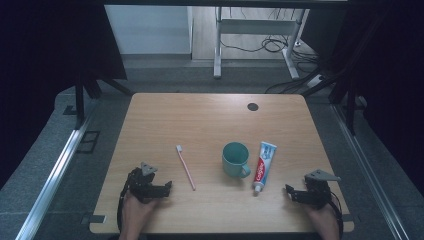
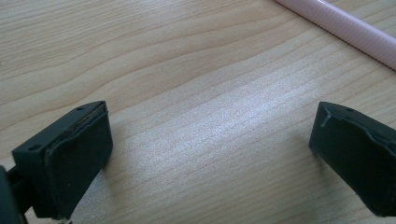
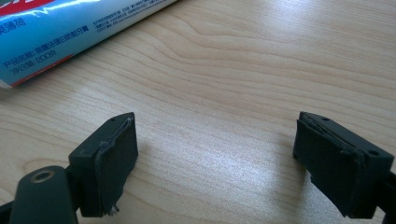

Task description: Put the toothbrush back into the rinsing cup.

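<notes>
A pink toothbrush (image 1: 185,168) lies flat on the wooden table (image 1: 200,120), left of a teal mug (image 1: 235,159). Right of the mug rests a blue, white and red toothpaste tube (image 1: 263,168), cap toward me. My left gripper (image 1: 167,189) sits near the front left edge, open and empty, just left of the toothbrush handle. In the left gripper view the left gripper (image 2: 210,140) has bare wood between its jaws, with the toothbrush (image 2: 345,30) beyond. My right gripper (image 1: 291,194) rests at the front right, open. Beyond the right gripper (image 3: 215,144) lies the tube (image 3: 70,28).
A black round grommet (image 1: 252,106) sits near the table's far edge. A white desk frame (image 1: 260,30) and cables stand on the floor behind the table. Metal rails (image 1: 55,170) run along both sides.
</notes>
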Available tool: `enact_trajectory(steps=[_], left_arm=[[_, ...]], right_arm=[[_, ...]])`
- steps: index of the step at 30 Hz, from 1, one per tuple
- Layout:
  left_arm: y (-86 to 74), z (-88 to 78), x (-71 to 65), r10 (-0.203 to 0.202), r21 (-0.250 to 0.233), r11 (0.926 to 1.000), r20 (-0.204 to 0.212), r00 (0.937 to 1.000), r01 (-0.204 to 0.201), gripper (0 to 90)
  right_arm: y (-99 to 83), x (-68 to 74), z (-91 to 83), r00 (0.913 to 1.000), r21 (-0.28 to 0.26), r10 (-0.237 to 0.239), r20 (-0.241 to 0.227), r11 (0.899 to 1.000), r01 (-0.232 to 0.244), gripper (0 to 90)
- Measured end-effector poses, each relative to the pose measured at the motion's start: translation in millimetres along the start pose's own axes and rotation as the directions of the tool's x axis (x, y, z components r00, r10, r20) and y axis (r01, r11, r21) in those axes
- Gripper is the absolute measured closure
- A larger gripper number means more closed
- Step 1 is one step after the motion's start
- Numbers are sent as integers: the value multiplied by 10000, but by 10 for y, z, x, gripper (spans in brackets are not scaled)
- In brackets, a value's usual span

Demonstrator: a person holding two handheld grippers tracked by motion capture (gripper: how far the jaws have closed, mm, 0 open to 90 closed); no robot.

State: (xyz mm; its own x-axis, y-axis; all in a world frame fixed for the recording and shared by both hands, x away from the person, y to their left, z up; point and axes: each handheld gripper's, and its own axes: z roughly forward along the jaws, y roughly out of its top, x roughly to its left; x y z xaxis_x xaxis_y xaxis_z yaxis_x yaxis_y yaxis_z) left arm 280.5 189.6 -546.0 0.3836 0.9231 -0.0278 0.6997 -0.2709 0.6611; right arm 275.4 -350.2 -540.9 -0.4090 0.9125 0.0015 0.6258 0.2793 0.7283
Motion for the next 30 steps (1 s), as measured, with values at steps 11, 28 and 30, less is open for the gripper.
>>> enact_trajectory(steps=[11, 28, 30], left_arm=[[14, 11, 8, 13, 10, 10000, -9, 10000, -13, 0], [20, -53, -3, 146, -37, 9999, 134, 9998, -146, 173], [25, -64, -6, 126, -15, 9999, 108, 9999, -126, 235]], right_arm=[[-1, -1, 0, 10000, -4, 5, -11, 10000, -5, 135], [-1, -2, -1, 10000, -6, -7, -23, 10000, 7, 134], [-1, -2, -1, 10000, -5, -8, -22, 10000, 8, 134]])
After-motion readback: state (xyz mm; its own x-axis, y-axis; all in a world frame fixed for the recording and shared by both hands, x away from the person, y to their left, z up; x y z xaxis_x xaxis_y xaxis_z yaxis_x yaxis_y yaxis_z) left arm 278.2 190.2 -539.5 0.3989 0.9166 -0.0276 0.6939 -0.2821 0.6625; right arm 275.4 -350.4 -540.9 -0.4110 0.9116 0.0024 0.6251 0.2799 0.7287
